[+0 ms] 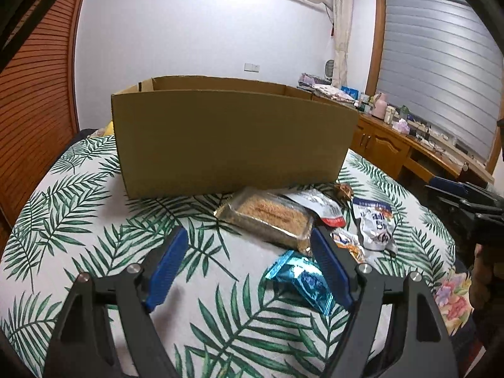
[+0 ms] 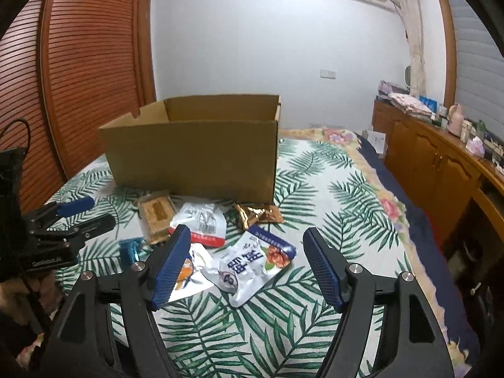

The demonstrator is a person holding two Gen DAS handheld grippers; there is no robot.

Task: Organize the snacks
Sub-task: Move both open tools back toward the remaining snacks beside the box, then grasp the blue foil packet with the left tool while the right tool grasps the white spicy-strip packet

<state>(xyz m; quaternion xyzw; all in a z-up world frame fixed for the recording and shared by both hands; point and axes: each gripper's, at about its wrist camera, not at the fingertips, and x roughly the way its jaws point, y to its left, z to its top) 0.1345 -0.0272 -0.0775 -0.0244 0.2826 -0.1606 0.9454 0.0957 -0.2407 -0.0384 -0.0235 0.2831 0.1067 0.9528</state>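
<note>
An open cardboard box (image 1: 233, 138) stands on the leaf-print bedspread (image 1: 78, 208); it also shows in the right wrist view (image 2: 192, 157). Several snacks lie in front of it: a clear pack of brown biscuits (image 1: 271, 217), a shiny blue wrapper (image 1: 302, 277), a white-and-red pouch (image 2: 201, 220), a white-and-blue pouch (image 2: 255, 261), a gold wrapper (image 2: 258, 214) and an orange-print pouch (image 2: 189, 277). My left gripper (image 1: 249, 239) is open and empty, with the blue wrapper against its right finger. My right gripper (image 2: 247, 239) is open and empty above the white-and-blue pouch.
A wooden louvred wardrobe (image 2: 78, 78) stands on the left. A wooden sideboard (image 2: 441, 163) with bottles and folded cloth runs along the right, beside the bed edge. The other gripper shows at the right edge of the left wrist view (image 1: 469, 201) and the left of the right wrist view (image 2: 56, 230).
</note>
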